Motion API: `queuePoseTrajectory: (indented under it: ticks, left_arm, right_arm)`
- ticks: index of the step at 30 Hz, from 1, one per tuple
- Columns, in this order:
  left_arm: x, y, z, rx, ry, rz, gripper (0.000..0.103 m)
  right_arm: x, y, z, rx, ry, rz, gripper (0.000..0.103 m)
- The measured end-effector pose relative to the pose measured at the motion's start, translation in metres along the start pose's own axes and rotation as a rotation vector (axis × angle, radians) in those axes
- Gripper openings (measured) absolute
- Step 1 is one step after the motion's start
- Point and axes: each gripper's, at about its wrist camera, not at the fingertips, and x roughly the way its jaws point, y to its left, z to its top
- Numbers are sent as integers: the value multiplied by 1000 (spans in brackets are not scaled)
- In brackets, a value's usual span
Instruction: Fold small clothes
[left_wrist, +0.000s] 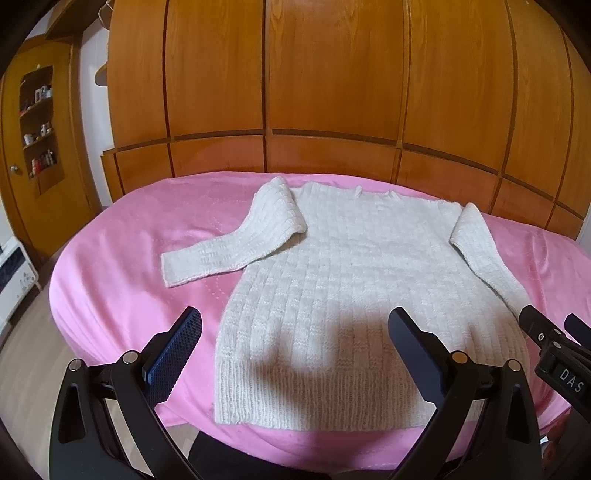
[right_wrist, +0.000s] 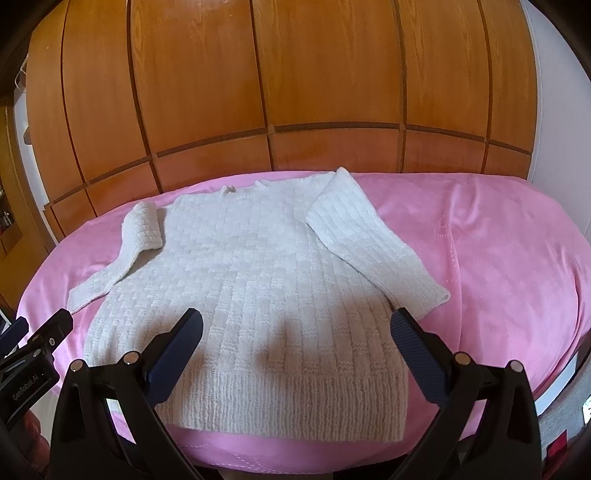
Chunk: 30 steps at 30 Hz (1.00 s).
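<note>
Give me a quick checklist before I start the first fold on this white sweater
1. Sweater lies flat on the pink blanket, hem toward you: ok.
2. Left gripper open, holding nothing: ok.
3. Right gripper open, holding nothing: ok.
4. Left sleeve laid straight: not ok, it bends at the shoulder and doubles onto the body.
5. Right sleeve laid out flat, cuff on the blanket: ok.
6. Front or back facing up: cannot tell.
</note>
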Motion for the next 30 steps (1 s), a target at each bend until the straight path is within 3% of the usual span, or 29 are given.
queuePoseTrajectory:
  ticks: [30]
  left_arm:
    - [3,1,-2,-3,26,-11,100]
  right_arm:
    - [6,-3,-2,4,37,4,101]
